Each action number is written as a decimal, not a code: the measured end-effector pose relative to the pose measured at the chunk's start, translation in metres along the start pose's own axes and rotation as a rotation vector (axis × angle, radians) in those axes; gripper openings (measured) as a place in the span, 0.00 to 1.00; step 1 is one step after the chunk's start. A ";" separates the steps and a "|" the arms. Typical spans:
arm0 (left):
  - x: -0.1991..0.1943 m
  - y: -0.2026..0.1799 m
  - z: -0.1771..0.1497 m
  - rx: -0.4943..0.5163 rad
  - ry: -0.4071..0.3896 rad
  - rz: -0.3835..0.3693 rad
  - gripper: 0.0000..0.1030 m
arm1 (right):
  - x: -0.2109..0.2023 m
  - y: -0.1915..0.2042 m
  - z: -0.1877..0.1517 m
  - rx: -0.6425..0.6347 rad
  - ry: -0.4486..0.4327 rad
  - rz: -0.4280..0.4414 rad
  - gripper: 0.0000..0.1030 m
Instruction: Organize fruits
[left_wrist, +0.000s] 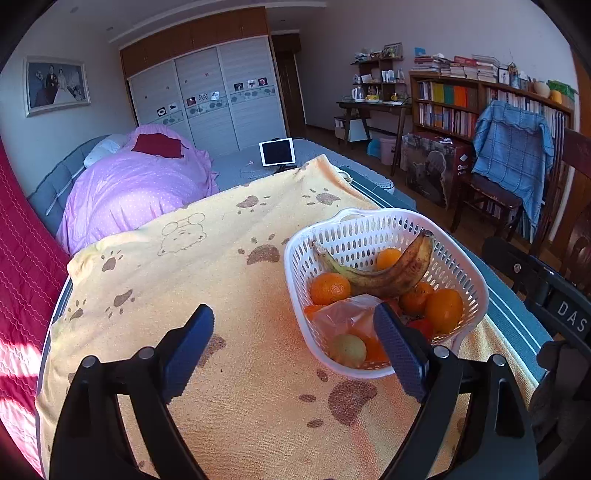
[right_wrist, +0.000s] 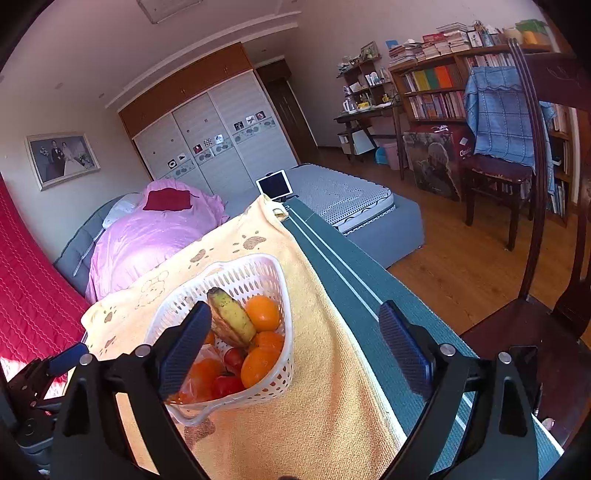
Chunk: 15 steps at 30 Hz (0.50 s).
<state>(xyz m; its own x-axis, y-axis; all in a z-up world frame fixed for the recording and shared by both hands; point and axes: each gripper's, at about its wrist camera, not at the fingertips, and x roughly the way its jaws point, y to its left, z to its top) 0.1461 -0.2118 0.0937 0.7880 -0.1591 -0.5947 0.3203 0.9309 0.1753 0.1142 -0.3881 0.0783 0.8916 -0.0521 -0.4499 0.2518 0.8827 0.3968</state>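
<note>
Basket (left_wrist: 469, 273): white, perforated, right of frame.
Banana (left_wrist: 384, 273): brown-spotted, lying across oranges (left_wrist: 330, 288).
Left gripper (left_wrist: 293, 345): jaws spread, empty.
Right gripper (right_wrist: 295, 341): jaws spread, empty.

The towel (left_wrist: 229, 280) was pale yellow with brown paw prints and an outlined bear face; the basket (left_wrist: 369, 225) was white, pierced with oval holes; the banana (left_wrist: 384, 275) was yellow-green, heavily browned; the oranges (left_wrist: 330, 288) were bright orange; a small fruit (left_wrist: 348, 349) was pale green; the quilt (left_wrist: 133, 184) was pink-lilac with fine white dots; the blanket (left_wrist: 511, 147) over the chair was checked blue.
</note>
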 end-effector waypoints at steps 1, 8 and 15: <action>-0.002 -0.001 -0.001 0.009 -0.004 0.012 0.85 | -0.002 0.001 0.001 -0.009 0.002 -0.002 0.91; -0.018 -0.008 -0.005 0.047 -0.043 0.075 0.85 | -0.015 0.006 0.013 -0.096 0.042 0.002 0.96; -0.030 -0.013 -0.008 0.064 -0.083 0.131 0.86 | -0.036 0.012 0.019 -0.208 0.038 0.002 0.97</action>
<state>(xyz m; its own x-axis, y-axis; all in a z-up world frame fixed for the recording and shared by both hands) 0.1136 -0.2165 0.1028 0.8652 -0.0664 -0.4970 0.2422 0.9233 0.2982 0.0919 -0.3848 0.1147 0.8762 -0.0364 -0.4806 0.1639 0.9602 0.2260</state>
